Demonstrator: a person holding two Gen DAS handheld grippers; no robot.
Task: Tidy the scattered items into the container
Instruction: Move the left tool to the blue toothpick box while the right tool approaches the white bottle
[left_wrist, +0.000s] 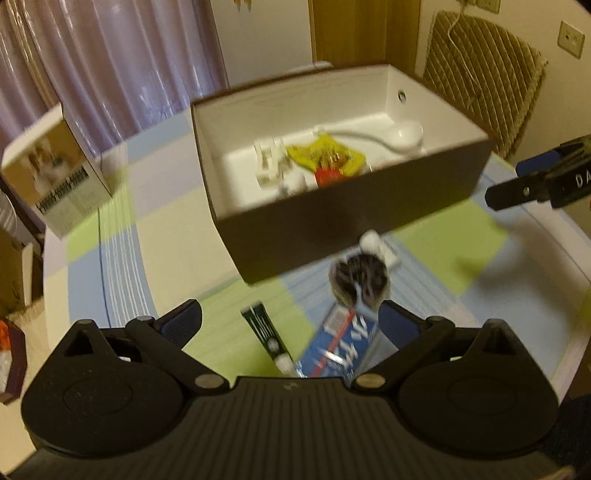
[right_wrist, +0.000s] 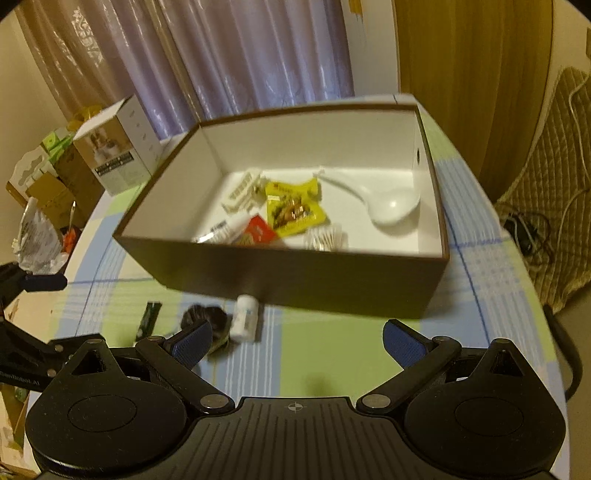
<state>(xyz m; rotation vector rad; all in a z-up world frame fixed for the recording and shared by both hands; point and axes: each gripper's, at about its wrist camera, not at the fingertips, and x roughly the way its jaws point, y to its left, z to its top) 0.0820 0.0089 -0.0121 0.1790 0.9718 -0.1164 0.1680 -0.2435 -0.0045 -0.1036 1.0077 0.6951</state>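
Observation:
A brown box (left_wrist: 343, 218) (right_wrist: 295, 273) with a white inside stands mid-table. In it lie a white ladle (right_wrist: 388, 201), a yellow snack packet (right_wrist: 293, 210), a red packet (right_wrist: 260, 230) and white plastic pieces (right_wrist: 242, 194). In front of the box lie a dark round pouch (left_wrist: 360, 282) (right_wrist: 205, 317), a small white bottle (right_wrist: 244, 315) (left_wrist: 373, 242), a dark green tube (left_wrist: 264, 334) (right_wrist: 149, 319) and a blue packet (left_wrist: 341, 345). My left gripper (left_wrist: 290, 323) hovers open above the tube and blue packet. My right gripper (right_wrist: 297, 341) is open over bare cloth.
The table (right_wrist: 325, 354) has a green, blue and cream checked cloth. A white and tan carton (left_wrist: 55, 177) (right_wrist: 118, 155) stands at the back left. A quilted chair (left_wrist: 484, 70) is behind the box on the right. Clutter and cardboard sit past the table's left edge (right_wrist: 40, 206).

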